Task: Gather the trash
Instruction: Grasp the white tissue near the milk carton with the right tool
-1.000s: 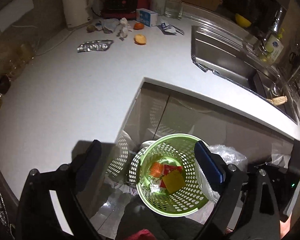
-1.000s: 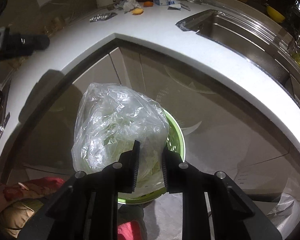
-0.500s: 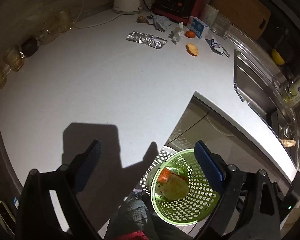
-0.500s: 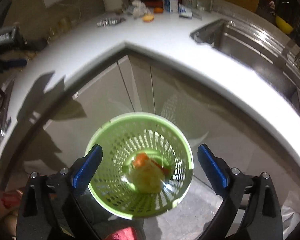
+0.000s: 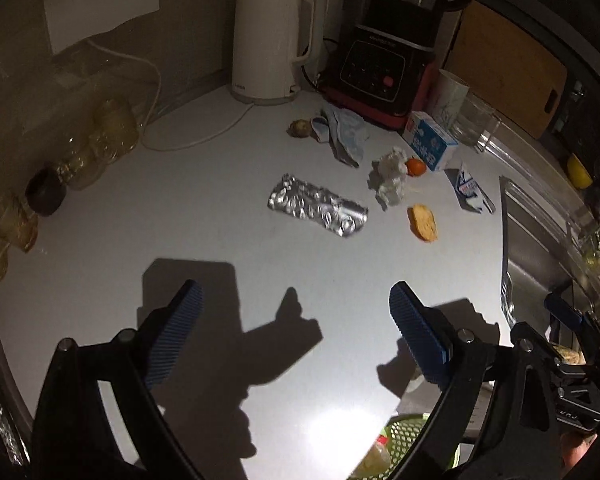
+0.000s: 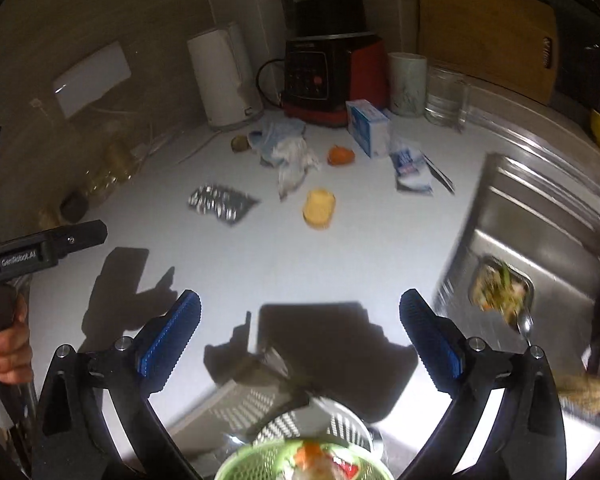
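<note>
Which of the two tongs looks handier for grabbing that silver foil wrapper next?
Probably the left tongs. They are open and empty, and the foil wrapper lies straight ahead between their tips. The right tongs, also open and empty, see it off to their left.

Blister pack (image 5: 318, 210) on counter (image 5: 180, 240), left of sink (image 6: 540, 240)

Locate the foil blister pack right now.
Left wrist view: blister pack lies mid-counter, left of the crumpled tissue and bread piece, in front of the kettle.

Green basket (image 6: 300, 462) cut off below, blurred.
</note>
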